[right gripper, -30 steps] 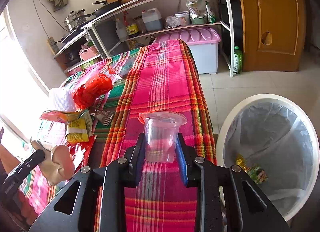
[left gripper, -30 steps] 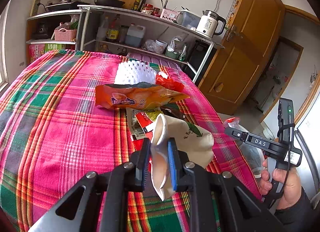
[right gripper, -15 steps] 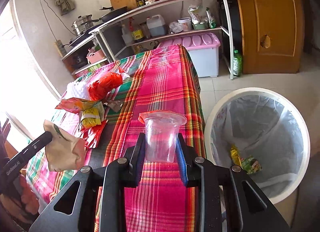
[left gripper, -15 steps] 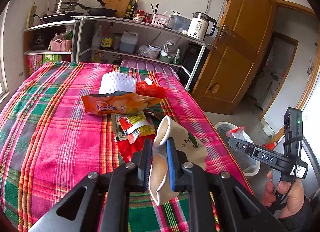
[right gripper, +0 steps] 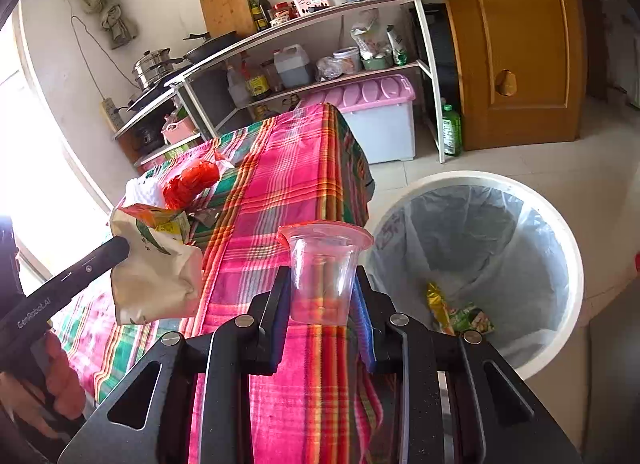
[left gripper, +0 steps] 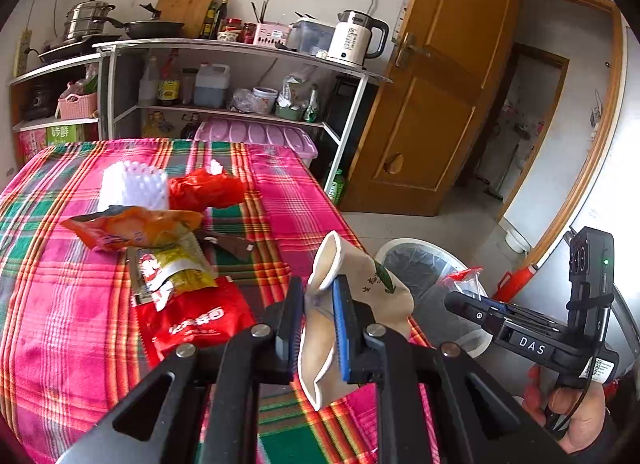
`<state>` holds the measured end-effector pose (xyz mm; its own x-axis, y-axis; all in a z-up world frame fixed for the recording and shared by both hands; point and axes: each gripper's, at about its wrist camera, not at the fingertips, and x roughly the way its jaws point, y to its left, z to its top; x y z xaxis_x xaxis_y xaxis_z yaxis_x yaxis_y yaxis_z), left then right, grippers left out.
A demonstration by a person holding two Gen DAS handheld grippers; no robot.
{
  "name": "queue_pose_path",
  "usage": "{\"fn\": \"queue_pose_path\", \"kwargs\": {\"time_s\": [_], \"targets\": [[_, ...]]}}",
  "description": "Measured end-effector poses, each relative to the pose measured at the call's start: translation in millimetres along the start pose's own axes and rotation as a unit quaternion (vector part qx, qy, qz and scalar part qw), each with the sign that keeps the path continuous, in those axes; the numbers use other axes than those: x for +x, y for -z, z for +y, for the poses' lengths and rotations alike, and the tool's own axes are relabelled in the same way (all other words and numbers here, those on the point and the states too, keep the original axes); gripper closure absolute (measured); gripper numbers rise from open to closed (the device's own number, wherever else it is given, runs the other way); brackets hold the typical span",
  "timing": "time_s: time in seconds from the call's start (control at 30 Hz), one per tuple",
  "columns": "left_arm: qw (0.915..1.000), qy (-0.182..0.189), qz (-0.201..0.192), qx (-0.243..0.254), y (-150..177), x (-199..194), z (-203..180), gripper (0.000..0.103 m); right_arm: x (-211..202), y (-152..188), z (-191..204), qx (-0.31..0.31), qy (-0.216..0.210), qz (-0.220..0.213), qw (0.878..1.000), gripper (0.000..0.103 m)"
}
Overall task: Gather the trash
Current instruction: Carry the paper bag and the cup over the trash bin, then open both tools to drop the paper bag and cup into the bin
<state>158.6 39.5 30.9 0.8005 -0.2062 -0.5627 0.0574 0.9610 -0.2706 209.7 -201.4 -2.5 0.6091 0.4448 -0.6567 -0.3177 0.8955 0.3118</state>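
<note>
- Beside the table's (right gripper: 304, 168) near corner, on the floor: white trash bin (right gripper: 560, 232) with clear liner, a couple of wrappers at the bottom.
- Table under plaid cloth, litter remaining: orange snack bag (left gripper: 136, 226), red packet (left gripper: 196, 320), yellow sachet (left gripper: 176, 268), red plastic bag (left gripper: 204, 192), white foam net (left gripper: 132, 184).
- Left tongs (left gripper: 318, 328) closed on a crumpled paper cup (left gripper: 360, 296), pinched flat through the wall, lifted clear of the cloth. Judged light, soft, already collapsed; should not slip.
- Right tongs (right gripper: 322, 304) closed on a clear plastic cup (right gripper: 322, 272), upright, gripped low on the body, over the table edge just beside the bin. Thin wall, likely slick and springy; squeeze gently, mid-body.
- Both pieces not yet over the bin mouth.
</note>
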Motion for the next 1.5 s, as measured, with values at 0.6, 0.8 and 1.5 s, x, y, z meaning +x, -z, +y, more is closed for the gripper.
{"fn": "queue_pose_path", "kwargs": {"time_s": [0.6,0.8,1.5], "targets": [[0.9961,0.051,0.048,0.053,-9.9,72.1,-79.8,0.088,-13.4,7.1,-79.7,0.056,0.057,-0.004,0.997,0.073],[0.9944,0.06,0.064,0.06,-6.9,88.9,-94.9,0.088,-8.1,10.9,-93.0,0.067,0.066,0.005,0.996,0.073],[0.9895,0.082,0.108,0.048,-0.5,130.5,-112.3,0.077,1.7,14.9,-119.1,0.093,0.082,0.023,0.992,0.063]]}}
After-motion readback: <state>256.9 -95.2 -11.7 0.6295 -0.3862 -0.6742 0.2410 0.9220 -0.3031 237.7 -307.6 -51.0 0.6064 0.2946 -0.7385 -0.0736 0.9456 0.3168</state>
